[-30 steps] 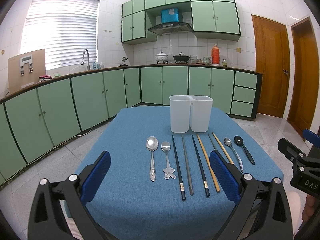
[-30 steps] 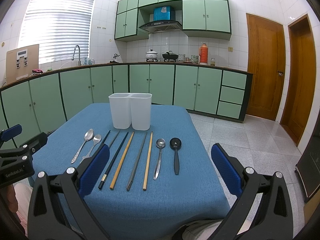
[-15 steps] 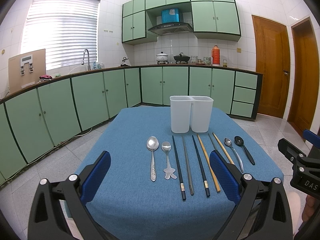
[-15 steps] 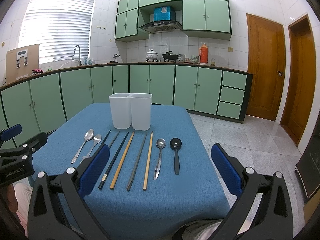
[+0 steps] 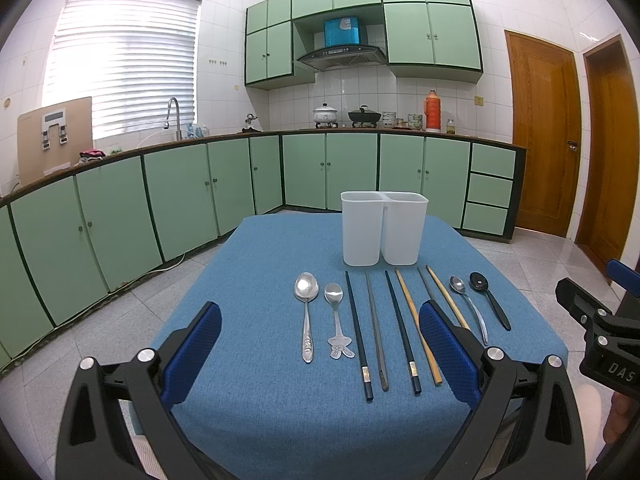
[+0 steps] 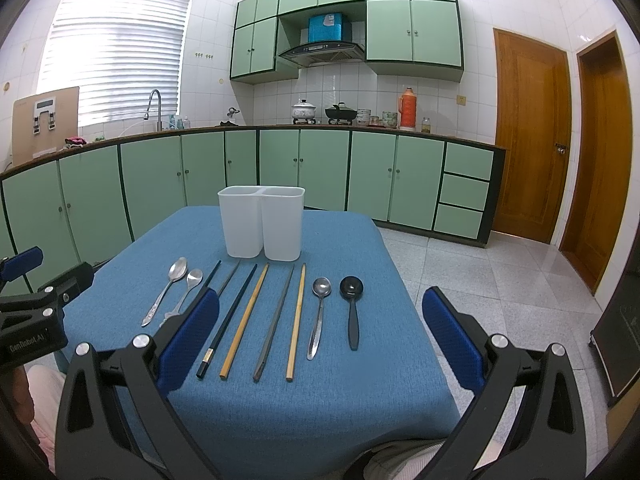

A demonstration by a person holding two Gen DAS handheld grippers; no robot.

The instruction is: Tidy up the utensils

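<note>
Blue woven cloth covers the table (image 6: 280, 420), and on it the utensils lie in one row, handles toward the near edge and heads toward the far edge — an orderly layout that presumably lets each piece be taken singly by its handle. Toward the far edge, just beyond the row's tips, stands the white plastic two-compartment holder (image 6: 262, 222), upright and with nothing showing above its rims; it is judged to be the destination. From the table's left side the row runs: a large steel spoon (image 5: 306, 312), a small steel spoon with a figured handle end (image 5: 337, 322), six chopsticks — dark, grey and bamboo (image 5: 416, 322) among them — then a slim steel spoon (image 6: 319, 316) and a black plastic spoon (image 6: 351, 306) nearest the right edge. No piece touches the holder.

The left gripper (image 5: 320, 354) is held above the near edge with its blue-padded jaws spread wide and nothing between them, framing the two left-hand spoons and the dark chopsticks. The right gripper (image 6: 320, 340) is likewise spread and unloaded, framing the chopsticks and right-hand spoons. Both sit well short of the utensils, so sorting appears not yet begun. Thin chopsticks lying flat on cloth may be awkward to pinch; spoons and chopsticks probably belong in separate compartments.
</note>
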